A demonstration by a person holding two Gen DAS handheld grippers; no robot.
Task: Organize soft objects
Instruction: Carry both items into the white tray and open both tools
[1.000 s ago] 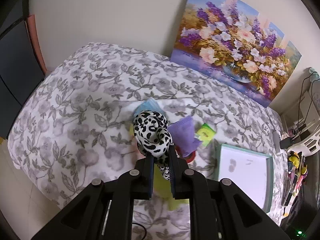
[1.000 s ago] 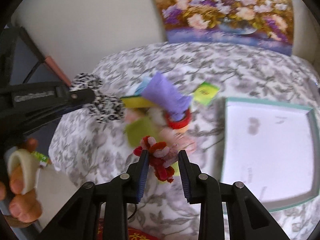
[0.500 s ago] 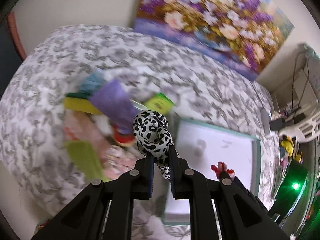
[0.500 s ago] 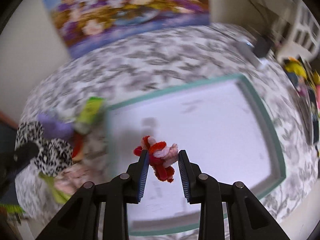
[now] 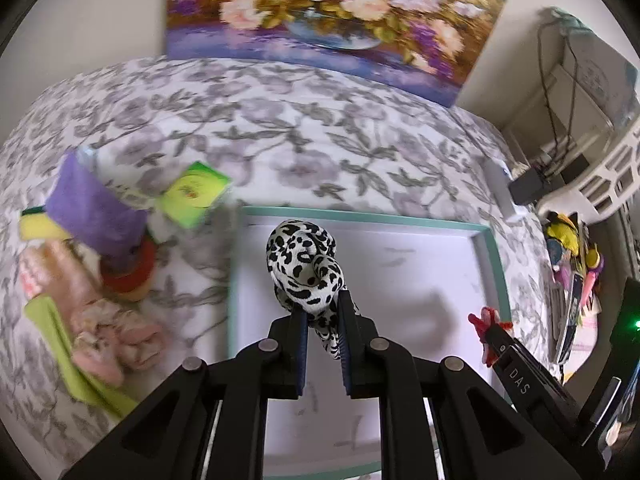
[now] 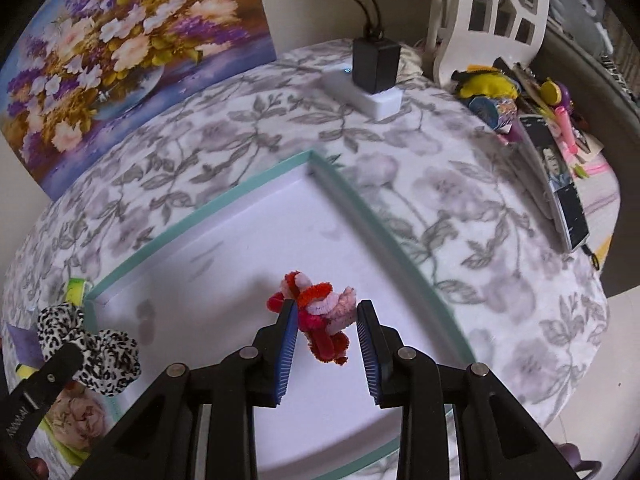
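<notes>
While the left gripper (image 5: 323, 336) squeezed the spotted scrunchie (image 5: 306, 266), it had swung from the pile (image 5: 96, 240) to above the tray (image 5: 490, 256). The right gripper (image 6: 326, 332) had moved there too, pinching the red toy (image 6: 320, 312). Both looked ready to drop.

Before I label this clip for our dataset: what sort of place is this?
Probably a room in a home. A floral-print cloth covers the work surface, a flower painting leans on the wall, and a charger sits at the edge.
</notes>
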